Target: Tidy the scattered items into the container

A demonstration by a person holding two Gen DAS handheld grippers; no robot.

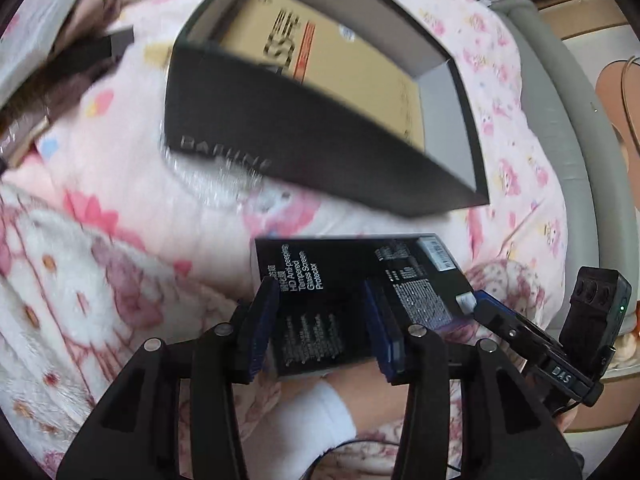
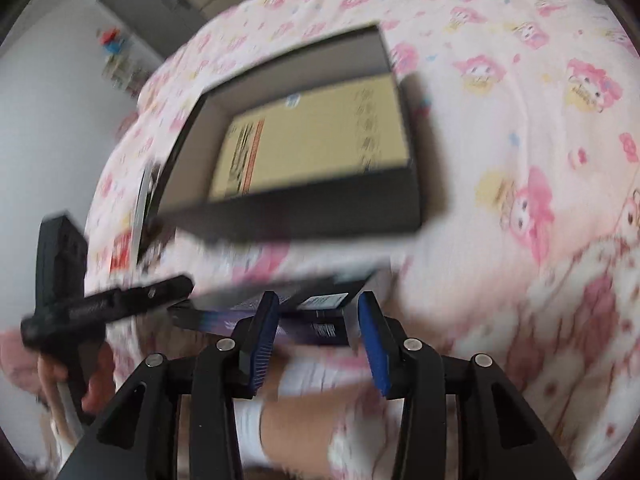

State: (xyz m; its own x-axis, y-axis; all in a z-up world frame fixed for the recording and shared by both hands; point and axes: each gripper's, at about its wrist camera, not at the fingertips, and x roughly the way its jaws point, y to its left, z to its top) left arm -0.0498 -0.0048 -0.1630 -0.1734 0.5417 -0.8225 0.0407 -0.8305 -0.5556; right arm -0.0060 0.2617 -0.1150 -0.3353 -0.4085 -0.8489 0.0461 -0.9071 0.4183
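Note:
An open black box [image 1: 320, 136] with grey inner walls lies on the pink bedspread; a flat yellow package [image 1: 344, 64] lies inside it. It also shows in the right wrist view [image 2: 296, 208] with the yellow package [image 2: 320, 136]. My left gripper [image 1: 324, 288] is shut on a flat black screen-protector box [image 1: 352, 280], held just short of the open box. My right gripper [image 2: 316, 300] has its jaws apart around the other end of the same black box [image 2: 320, 304]; whether the pads press it is blurred. The right gripper's tip shows in the left wrist view [image 1: 500, 316].
The bedspread [image 2: 520, 120] has a pink cartoon print. Dark flat items [image 1: 92, 56] and a striped book lie at the far left. The grey bed edge [image 1: 560, 120] runs along the right. A leg with a white sock [image 1: 312, 412] lies below the grippers.

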